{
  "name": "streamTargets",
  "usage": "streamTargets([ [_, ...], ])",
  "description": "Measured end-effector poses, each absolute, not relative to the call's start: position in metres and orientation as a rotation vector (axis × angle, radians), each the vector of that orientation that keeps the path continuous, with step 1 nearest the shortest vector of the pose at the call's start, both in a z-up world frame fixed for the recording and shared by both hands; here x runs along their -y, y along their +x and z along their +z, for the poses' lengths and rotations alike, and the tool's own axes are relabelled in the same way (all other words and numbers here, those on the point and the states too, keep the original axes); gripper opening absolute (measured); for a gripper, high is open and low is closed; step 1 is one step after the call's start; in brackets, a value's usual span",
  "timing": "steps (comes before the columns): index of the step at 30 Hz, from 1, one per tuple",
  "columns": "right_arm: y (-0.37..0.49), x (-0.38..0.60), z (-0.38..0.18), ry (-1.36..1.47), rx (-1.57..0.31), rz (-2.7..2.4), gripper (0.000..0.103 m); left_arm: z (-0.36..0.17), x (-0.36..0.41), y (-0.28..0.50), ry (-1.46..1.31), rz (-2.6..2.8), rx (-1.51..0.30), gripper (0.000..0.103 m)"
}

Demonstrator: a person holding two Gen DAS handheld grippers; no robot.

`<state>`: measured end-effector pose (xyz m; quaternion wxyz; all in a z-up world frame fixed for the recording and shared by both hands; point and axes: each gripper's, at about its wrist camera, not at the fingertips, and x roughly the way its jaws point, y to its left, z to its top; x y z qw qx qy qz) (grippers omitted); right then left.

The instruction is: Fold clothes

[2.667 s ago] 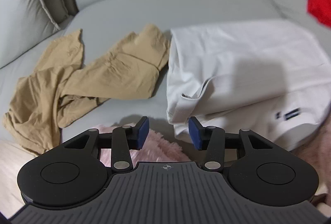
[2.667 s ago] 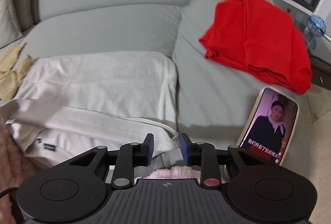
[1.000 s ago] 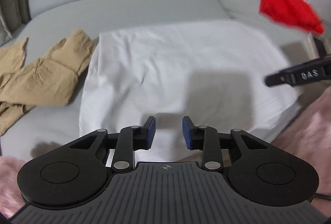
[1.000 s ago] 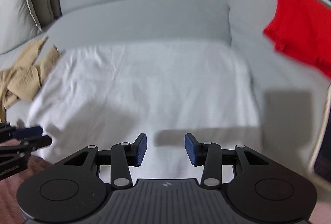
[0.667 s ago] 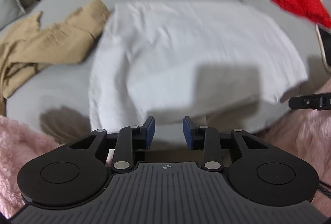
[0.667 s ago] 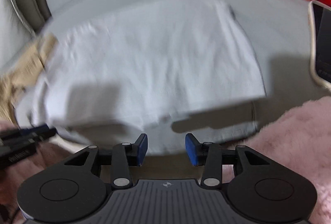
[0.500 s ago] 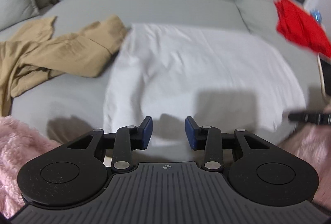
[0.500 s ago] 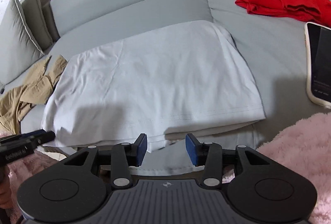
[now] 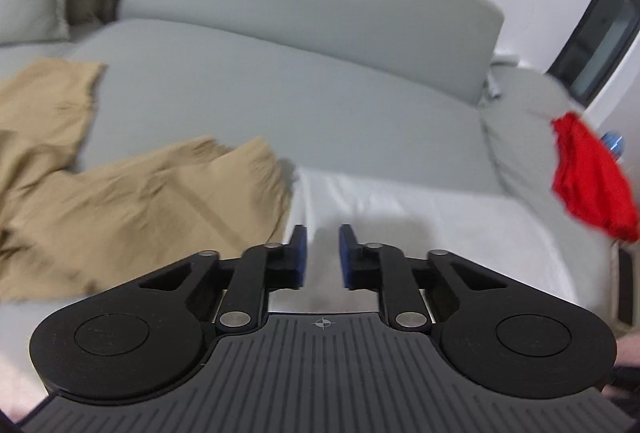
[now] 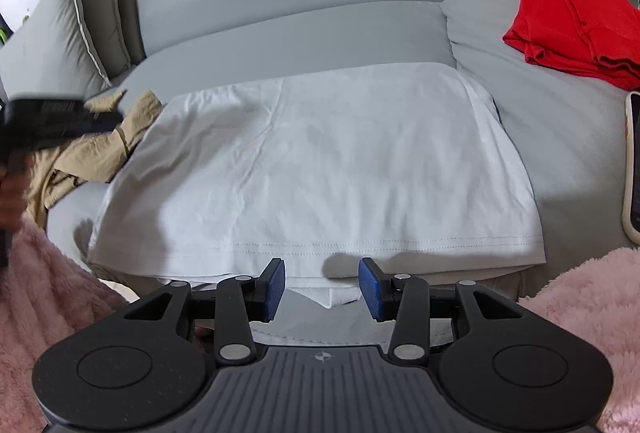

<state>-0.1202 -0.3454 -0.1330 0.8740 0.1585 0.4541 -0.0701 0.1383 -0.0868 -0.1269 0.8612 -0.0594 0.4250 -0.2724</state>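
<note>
A white T-shirt [image 10: 320, 169] lies folded flat on the grey sofa seat [image 10: 304, 33]; it also shows in the left wrist view [image 9: 440, 217]. My right gripper [image 10: 322, 283] is open and empty just in front of the shirt's near hem. My left gripper [image 9: 322, 253] is open and empty above the shirt's far left corner, beside crumpled tan trousers [image 9: 132, 201]. The left gripper's body appears blurred at the left of the right wrist view [image 10: 52, 121], over the tan trousers [image 10: 100, 153].
A folded red garment [image 10: 576, 21] lies on the right sofa section; it also shows in the left wrist view [image 9: 588, 177]. A phone [image 10: 632, 169] lies at the right edge. Grey cushions [image 10: 68, 29] stand at the left. Pink fluffy fabric [image 10: 580, 297] borders the sofa front.
The left gripper has swung up and toward the shirt's far left corner next to the tan trousers. The right gripper stays at the near hem. Both stay open.
</note>
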Motion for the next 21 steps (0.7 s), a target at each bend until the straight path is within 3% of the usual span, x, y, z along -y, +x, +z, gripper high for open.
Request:
streamTargets([
  [7, -0.107, 0.336, -0.138, 0.261, -1.003, -0.187, 0.041, -0.166, 0.085, 0.216, -0.244, -0.533, -0.978, 0.013],
  [9, -0.102, 0.333, -0.14, 0.24, -1.018, -0.198, 0.041, -0.172, 0.077, 0.23, -0.187, -0.412, -0.985, 0.005],
  [12, -0.093, 0.328, -0.144, 0.22, -1.039, -0.217, 0.041, -0.185, 0.053, 0.251, -0.118, -0.196, -1.015, 0.004],
  [18, -0.081, 0.32, -0.15, 0.197, -1.05, -0.231, 0.045, -0.167, 0.028, 0.248, -0.508, -0.621, -0.967, 0.007],
  [21, -0.075, 0.316, -0.15, 0.181, -1.05, -0.238, 0.047, -0.169, 0.049, 0.243, -0.426, -0.713, -1.009, 0.008],
])
